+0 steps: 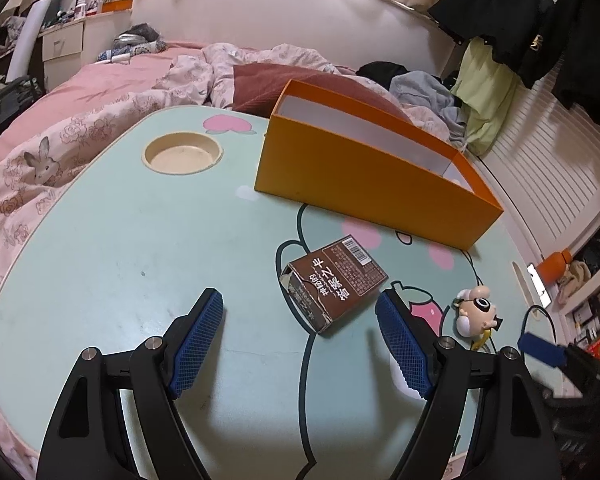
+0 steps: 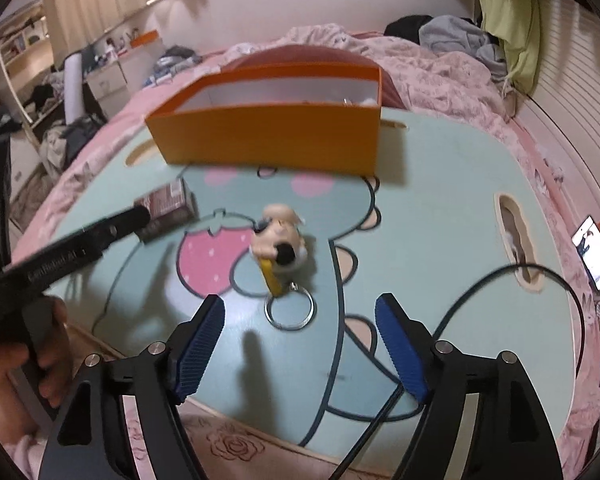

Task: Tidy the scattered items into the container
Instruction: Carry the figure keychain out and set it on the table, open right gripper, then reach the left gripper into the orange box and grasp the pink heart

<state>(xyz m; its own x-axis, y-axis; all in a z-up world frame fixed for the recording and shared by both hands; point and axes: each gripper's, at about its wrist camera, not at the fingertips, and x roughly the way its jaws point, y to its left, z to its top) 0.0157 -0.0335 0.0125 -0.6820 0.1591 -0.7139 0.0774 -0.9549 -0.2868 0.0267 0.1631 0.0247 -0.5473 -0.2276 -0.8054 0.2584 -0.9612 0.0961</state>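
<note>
An open orange box [image 1: 363, 172] stands at the far side of the mint-green lap table [image 1: 120, 240]; it also shows in the right wrist view [image 2: 272, 136]. A brown carton [image 1: 333, 284] lies flat in front of it, just ahead of my open, empty left gripper [image 1: 300, 320]. A cartoon figure keychain [image 1: 477, 310] lies to the carton's right. In the right wrist view the keychain [image 2: 282, 248] with its metal ring [image 2: 290, 310] lies just ahead of my open, empty right gripper [image 2: 300, 320]. The carton [image 2: 168, 206] lies to the left there, partly behind the left gripper's finger.
A round cup recess [image 1: 182, 154] sits at the table's far left. A black cable [image 2: 499, 280] loops over the table's right side by a slot [image 2: 517, 240]. A lit phone [image 2: 595, 252] lies on the pink bedding [image 1: 40, 152] to the right.
</note>
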